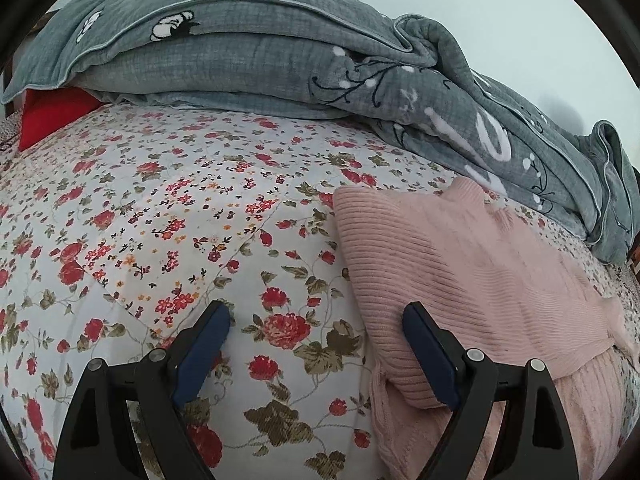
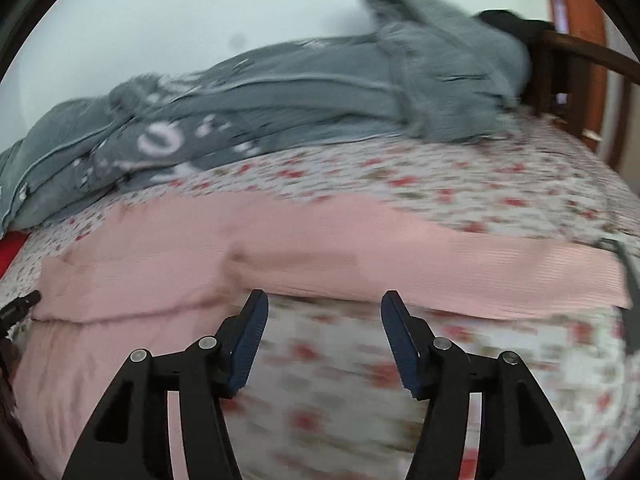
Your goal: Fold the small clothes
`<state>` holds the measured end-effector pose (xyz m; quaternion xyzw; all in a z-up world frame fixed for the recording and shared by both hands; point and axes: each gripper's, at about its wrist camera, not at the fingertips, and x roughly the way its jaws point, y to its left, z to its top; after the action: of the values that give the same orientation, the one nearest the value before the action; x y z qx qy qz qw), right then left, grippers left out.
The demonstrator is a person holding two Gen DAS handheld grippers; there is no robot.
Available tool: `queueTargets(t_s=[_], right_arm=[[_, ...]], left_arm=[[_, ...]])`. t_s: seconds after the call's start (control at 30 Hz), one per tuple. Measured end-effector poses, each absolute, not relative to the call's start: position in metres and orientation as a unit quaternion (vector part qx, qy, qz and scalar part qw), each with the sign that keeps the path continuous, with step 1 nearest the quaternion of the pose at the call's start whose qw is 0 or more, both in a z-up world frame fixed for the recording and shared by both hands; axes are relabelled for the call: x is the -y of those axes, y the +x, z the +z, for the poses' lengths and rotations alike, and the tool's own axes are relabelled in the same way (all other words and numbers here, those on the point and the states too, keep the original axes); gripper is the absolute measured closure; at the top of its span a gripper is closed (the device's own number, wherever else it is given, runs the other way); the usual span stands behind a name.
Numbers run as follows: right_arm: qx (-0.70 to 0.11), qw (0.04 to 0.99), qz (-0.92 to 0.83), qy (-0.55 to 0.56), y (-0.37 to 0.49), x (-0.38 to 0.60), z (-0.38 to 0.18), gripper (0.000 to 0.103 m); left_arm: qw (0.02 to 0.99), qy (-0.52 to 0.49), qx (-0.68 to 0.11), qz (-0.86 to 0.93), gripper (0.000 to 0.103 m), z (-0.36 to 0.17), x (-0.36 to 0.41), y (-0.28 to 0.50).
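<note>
A pink ribbed knit garment point(image 1: 472, 264) lies on the floral bedsheet point(image 1: 160, 216), partly folded, with a folded edge near the bottom right of the left wrist view. My left gripper point(image 1: 316, 316) is open and empty, its right finger over the garment's left edge. In the blurred right wrist view the same pink garment point(image 2: 280, 248) stretches across the middle. My right gripper point(image 2: 324, 304) is open and empty, just in front of the garment's near edge, over the sheet.
A crumpled grey quilt point(image 1: 280, 52) lies along the far side of the bed against a pale wall; it also shows in the right wrist view point(image 2: 320, 92). A red cushion point(image 1: 48, 116) sits at far left. A wooden bed frame point(image 2: 568, 60) stands at right.
</note>
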<state>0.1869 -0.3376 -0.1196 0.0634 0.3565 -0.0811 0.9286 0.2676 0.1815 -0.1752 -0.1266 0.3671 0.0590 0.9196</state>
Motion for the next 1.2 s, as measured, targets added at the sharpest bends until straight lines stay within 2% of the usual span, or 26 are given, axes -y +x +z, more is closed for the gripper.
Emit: queueTargets(t_s=[0.13, 0.3, 0.43, 0.6, 0.93, 0.97, 1.03, 1.07, 1.1, 1.2], right_arm=[[-0.338, 0.927, -0.138, 0.084, 0.153, 0.406, -0.119, 0.034], [-0.334, 0.912, -0.146, 0.187, 0.128, 0.477, -0.145, 0.033], [-0.321, 0.916, -0.154, 0.184, 0.132, 0.492, -0.143, 0.034], [-0.303, 0.908, -0.14, 0.252, 0.132, 0.519, -0.15, 0.033], [-0.288, 0.898, -0.156, 0.294, 0.152, 0.543, -0.146, 0.036], [-0.289, 0.897, -0.162, 0.292, 0.153, 0.545, -0.144, 0.039], [-0.292, 0.897, -0.176, 0.282, 0.157, 0.548, -0.14, 0.056], [-0.293, 0.898, -0.178, 0.275, 0.159, 0.55, -0.139, 0.081], [-0.297, 0.899, -0.179, 0.266, 0.162, 0.55, -0.136, 0.097], [-0.293, 0.905, -0.181, 0.249, 0.166, 0.548, -0.123, 0.097]], left_arm=[[0.92, -0.126, -0.367, 0.061, 0.015, -0.176, -0.182, 0.268], [0.919, -0.12, -0.371, 0.065, 0.015, -0.177, -0.182, 0.27], [0.918, -0.115, -0.374, 0.07, 0.015, -0.177, -0.18, 0.271], [0.917, -0.113, -0.376, 0.073, 0.014, -0.178, -0.18, 0.273], [0.917, -0.11, -0.375, 0.078, 0.014, -0.178, -0.18, 0.272], [0.917, -0.11, -0.375, 0.078, 0.014, -0.178, -0.18, 0.273], [0.917, -0.111, -0.375, 0.077, 0.014, -0.178, -0.181, 0.272], [0.917, -0.112, -0.374, 0.076, 0.014, -0.178, -0.181, 0.272], [0.917, -0.113, -0.374, 0.076, 0.014, -0.177, -0.182, 0.272], [0.919, -0.117, -0.37, 0.071, 0.014, -0.176, -0.183, 0.27]])
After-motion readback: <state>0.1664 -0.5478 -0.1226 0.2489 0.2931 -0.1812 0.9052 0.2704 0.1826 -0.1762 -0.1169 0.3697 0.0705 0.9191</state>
